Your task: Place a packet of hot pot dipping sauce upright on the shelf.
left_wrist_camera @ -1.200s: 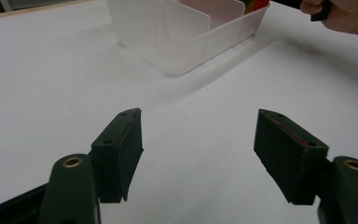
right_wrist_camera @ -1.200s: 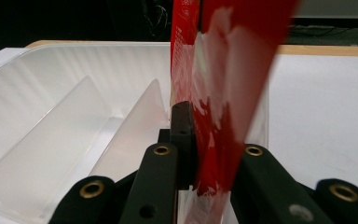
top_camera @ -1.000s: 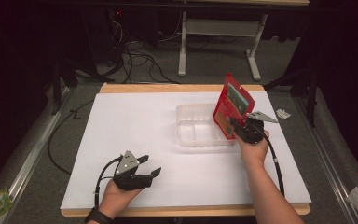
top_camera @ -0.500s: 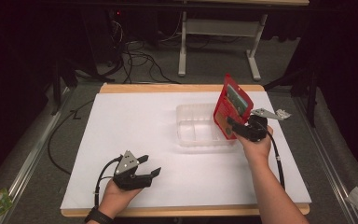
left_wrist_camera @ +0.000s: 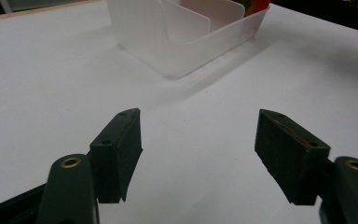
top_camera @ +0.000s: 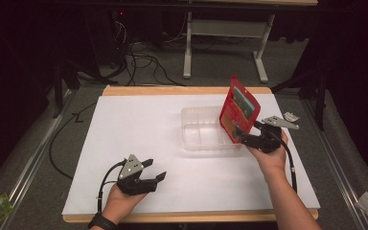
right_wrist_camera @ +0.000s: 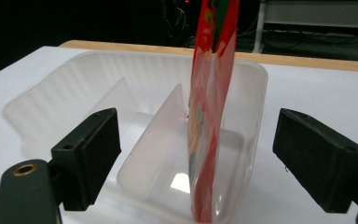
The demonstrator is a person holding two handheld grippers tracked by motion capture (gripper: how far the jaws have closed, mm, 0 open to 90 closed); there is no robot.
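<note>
Jaws of the right gripper (top_camera: 247, 137) are just opening off the red pouch (right_wrist_camera: 210, 107), which is standing upright in the divided clear tray (right_wrist_camera: 70, 88), while the left gripper (top_camera: 152, 178) is resting agape on the desk (top_camera: 139, 124).

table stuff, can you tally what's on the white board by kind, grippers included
red pouch: 1, standing in the bin
clear plastic bin with dividers: 1
handheld grippers: 2, left gripper and right gripper, both open
total: 4

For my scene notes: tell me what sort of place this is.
Probably a lab or recording workspace: a white-topped table in a dark room, loose cables on the floor behind it, and a metal stand.
</note>
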